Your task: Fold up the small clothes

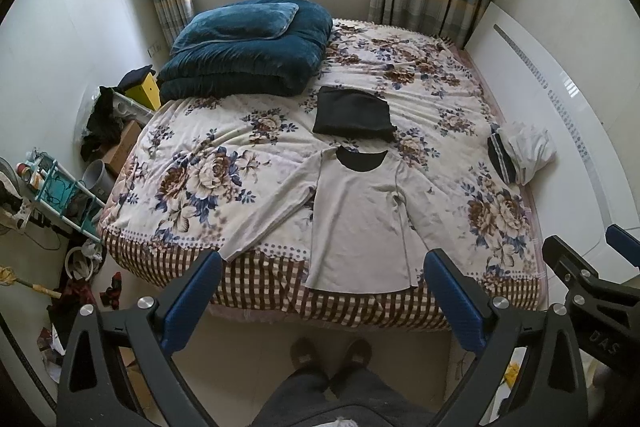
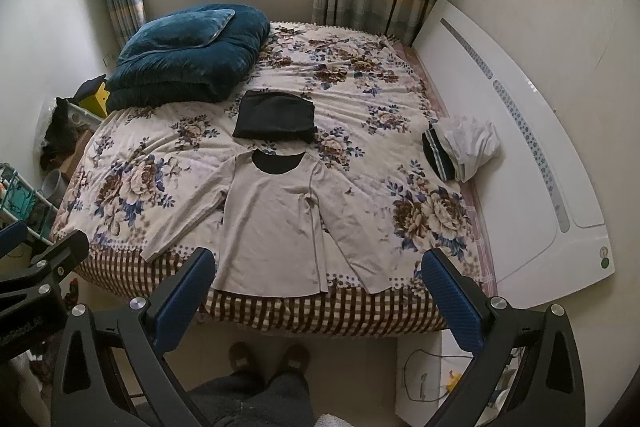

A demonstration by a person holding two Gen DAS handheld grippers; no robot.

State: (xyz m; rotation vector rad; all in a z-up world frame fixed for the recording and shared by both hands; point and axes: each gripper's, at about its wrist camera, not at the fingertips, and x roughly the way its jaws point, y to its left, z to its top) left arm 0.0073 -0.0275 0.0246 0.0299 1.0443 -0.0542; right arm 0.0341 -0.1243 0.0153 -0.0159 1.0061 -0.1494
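A light grey long-sleeved shirt (image 1: 360, 219) with a black neckline lies flat, face up, sleeves spread, at the near edge of the floral bed (image 1: 224, 155); it also shows in the right wrist view (image 2: 272, 219). Behind it lies a folded black garment (image 1: 354, 113) (image 2: 274, 117). My left gripper (image 1: 322, 291) is open and empty, held above the floor in front of the shirt's hem. My right gripper (image 2: 318, 287) is open and empty, also in front of the hem; it shows at the right edge of the left wrist view (image 1: 592, 259).
A folded blue quilt with a pillow (image 1: 244, 51) sits at the bed's far left. A pile of white and striped dark clothes (image 1: 520, 153) lies at the bed's right, by the white headboard (image 1: 560, 115). Clutter and a rack (image 1: 52, 187) stand left on the floor. The person's feet (image 1: 330, 355) are below.
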